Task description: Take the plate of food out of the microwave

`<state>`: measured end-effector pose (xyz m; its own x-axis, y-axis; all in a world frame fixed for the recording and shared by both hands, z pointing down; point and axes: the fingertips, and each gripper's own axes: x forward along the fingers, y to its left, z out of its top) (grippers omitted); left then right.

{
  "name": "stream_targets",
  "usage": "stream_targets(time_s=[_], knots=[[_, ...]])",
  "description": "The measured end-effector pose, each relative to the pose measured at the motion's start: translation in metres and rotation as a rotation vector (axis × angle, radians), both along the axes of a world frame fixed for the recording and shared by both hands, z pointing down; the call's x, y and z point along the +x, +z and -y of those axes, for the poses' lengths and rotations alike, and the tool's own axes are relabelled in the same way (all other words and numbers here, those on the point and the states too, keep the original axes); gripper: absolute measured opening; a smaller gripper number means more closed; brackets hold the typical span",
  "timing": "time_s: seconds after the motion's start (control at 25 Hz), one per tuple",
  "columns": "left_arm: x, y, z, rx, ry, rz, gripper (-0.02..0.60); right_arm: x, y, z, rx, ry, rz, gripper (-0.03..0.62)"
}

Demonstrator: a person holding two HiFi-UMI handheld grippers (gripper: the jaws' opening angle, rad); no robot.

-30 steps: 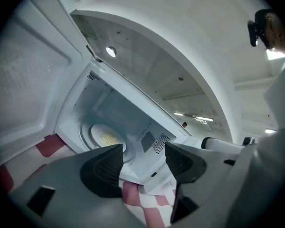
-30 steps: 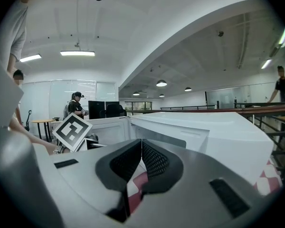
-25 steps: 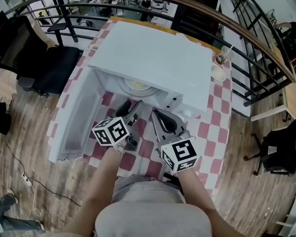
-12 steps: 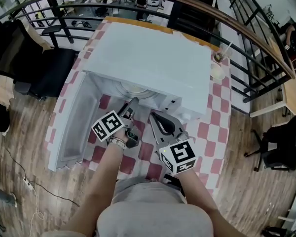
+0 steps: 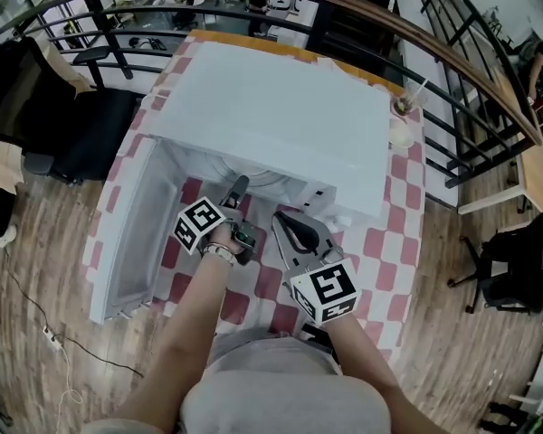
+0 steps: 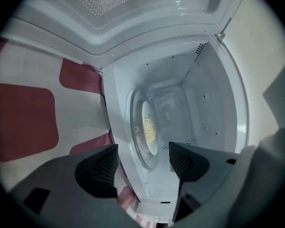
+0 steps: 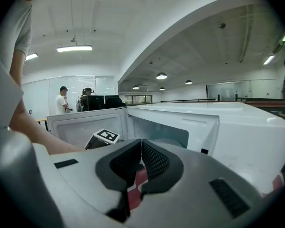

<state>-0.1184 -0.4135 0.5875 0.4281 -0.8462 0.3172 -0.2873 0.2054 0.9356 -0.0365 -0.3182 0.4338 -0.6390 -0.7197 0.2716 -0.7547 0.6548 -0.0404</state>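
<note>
A white microwave (image 5: 281, 120) stands on the checked table with its door (image 5: 131, 233) swung open to the left. Inside, the left gripper view shows a plate with yellow food (image 6: 149, 129) on the glass turntable (image 6: 135, 132). My left gripper (image 5: 235, 193) is rolled on its side just in front of the opening. Its jaws have just been opening and stand wide, nothing between them (image 6: 142, 167). My right gripper (image 5: 285, 222) hovers over the table right of it, its pads pressed together (image 7: 141, 163) and holding nothing.
The red and white checked cloth (image 5: 389, 233) covers the table. A cup with a straw (image 5: 404, 107) and a round white lid (image 5: 400, 134) stand at the far right corner. A curved railing (image 5: 452, 70) runs behind, and a black chair (image 5: 90, 125) stands at the left.
My left gripper has moved down and forward to the microwave's opening and rolled over, its jaws wider apart. The right gripper has kept its place.
</note>
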Motion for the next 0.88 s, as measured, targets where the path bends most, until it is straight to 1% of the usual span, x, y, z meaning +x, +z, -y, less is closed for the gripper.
stream_targets(time_s=[0.24, 0.4, 0.52, 0.68, 0.88], knots=[[-0.001, 0.017, 0.007, -0.067, -0.047, -0.055, 0.321, 0.002, 0.008, 0.003, -0.018, 0.009, -0.007, 0.026], [-0.004, 0.024, 0.014, -0.096, -0.079, -0.075, 0.321, 0.003, 0.012, 0.004, -0.031, 0.011, -0.017, 0.026], [-0.005, 0.029, 0.019, -0.134, -0.112, -0.089, 0.321, 0.003, 0.015, 0.006, -0.036, 0.013, -0.024, 0.026], [-0.005, 0.033, 0.025, -0.173, -0.139, -0.085, 0.33, 0.003, 0.02, 0.008, -0.049, 0.015, -0.028, 0.026], [-0.006, 0.04, 0.03, -0.237, -0.165, -0.042, 0.331, 0.001, 0.021, 0.01, -0.049, 0.013, -0.028, 0.026]])
